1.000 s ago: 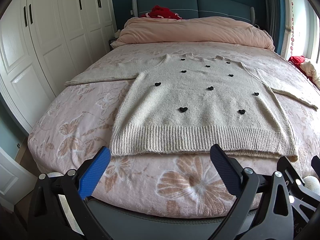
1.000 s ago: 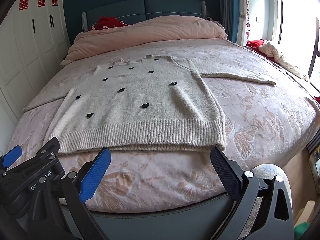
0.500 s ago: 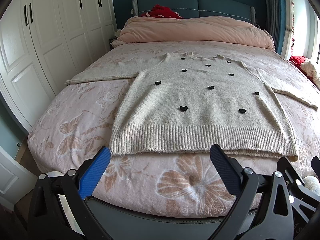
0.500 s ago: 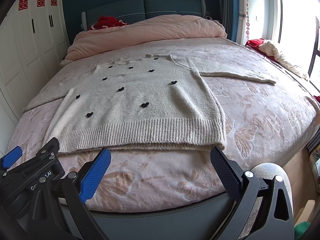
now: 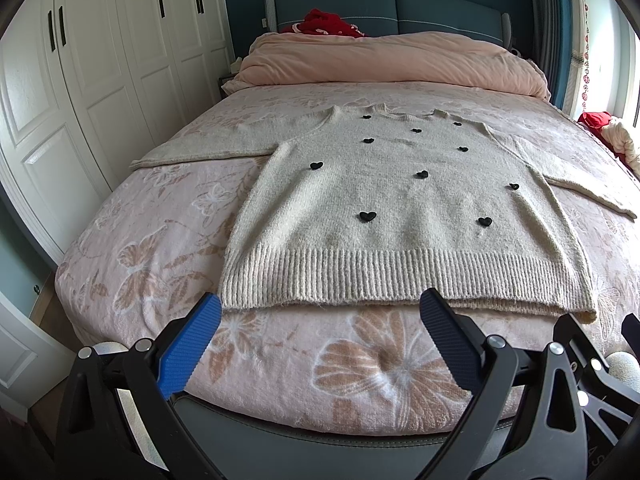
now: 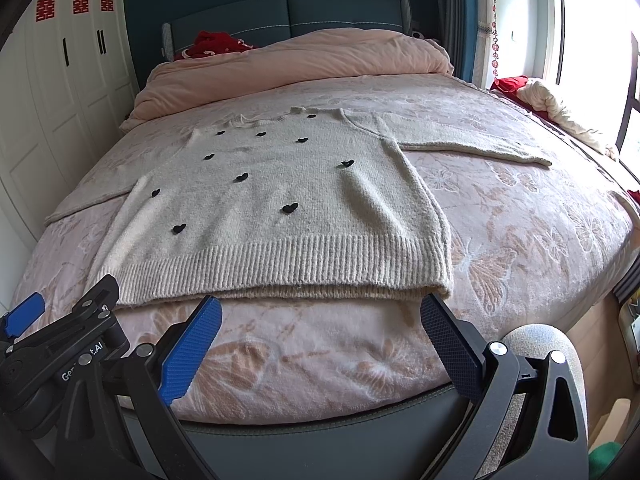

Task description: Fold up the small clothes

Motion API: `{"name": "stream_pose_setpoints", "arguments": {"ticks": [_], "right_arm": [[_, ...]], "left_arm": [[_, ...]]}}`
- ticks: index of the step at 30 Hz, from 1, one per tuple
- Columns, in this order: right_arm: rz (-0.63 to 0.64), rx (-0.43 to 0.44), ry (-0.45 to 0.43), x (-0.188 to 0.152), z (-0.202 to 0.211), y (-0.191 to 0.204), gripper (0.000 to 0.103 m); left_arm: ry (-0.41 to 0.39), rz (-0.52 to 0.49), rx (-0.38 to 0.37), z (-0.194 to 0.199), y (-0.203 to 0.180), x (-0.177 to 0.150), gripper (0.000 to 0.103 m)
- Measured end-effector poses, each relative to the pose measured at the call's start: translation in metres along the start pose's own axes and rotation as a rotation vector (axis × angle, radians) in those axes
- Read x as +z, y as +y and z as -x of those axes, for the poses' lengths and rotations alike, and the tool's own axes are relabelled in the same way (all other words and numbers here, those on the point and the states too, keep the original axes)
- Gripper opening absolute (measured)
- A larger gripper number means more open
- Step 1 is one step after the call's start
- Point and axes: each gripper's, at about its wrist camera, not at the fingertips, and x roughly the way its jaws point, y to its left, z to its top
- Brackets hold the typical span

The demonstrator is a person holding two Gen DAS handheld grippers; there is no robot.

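Observation:
A cream knitted sweater [image 5: 400, 208] with small black hearts lies flat, front up, on the bed, hem toward me and both sleeves spread sideways. It also shows in the right wrist view [image 6: 280, 208]. My left gripper [image 5: 320, 312] is open and empty, hovering just short of the hem at the bed's foot. My right gripper [image 6: 320, 312] is open and empty, also just short of the hem, toward the sweater's right corner. The left gripper shows at the lower left of the right wrist view [image 6: 60, 332].
The bed has a pink floral blanket [image 5: 160, 240] and a rolled pink duvet [image 5: 380, 60] by the blue headboard. White wardrobes [image 5: 80, 80] stand to the left. Red and white clothes [image 6: 552, 108] lie by the window on the right.
Both grippers have crept slightly forward and up toward the bed. The sweater has not moved and the jaws stay open.

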Motion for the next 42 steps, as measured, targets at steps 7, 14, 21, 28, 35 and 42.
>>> {"name": "stream_pose_setpoints", "arguments": {"ticks": [7, 14, 21, 28, 35, 42], "right_arm": [[-0.002, 0.001, 0.001, -0.001, 0.000, 0.000, 0.098], [-0.004, 0.001, 0.003, -0.002, -0.001, 0.001, 0.098], [-0.007, 0.004, 0.017, -0.006, -0.006, 0.001, 0.098], [0.030, 0.058, 0.037, 0.008, -0.028, -0.015, 0.098], [-0.141, -0.041, 0.008, 0.087, -0.086, -0.127, 0.098], [-0.437, -0.090, 0.016, 0.176, -0.181, -0.283, 0.098]], "left_arm": [[0.001, 0.001, -0.002, 0.000, 0.000, 0.000, 0.097], [0.000, 0.000, 0.001, -0.001, 0.001, -0.002, 0.096], [0.003, -0.004, 0.003, -0.002, 0.001, -0.003, 0.097], [-0.003, 0.011, -0.029, -0.011, 0.009, 0.002, 0.098], [0.055, 0.119, -0.049, -0.047, 0.028, 0.034, 0.098], [0.037, 0.094, -0.007, -0.085, 0.011, 0.071, 0.098]]}}
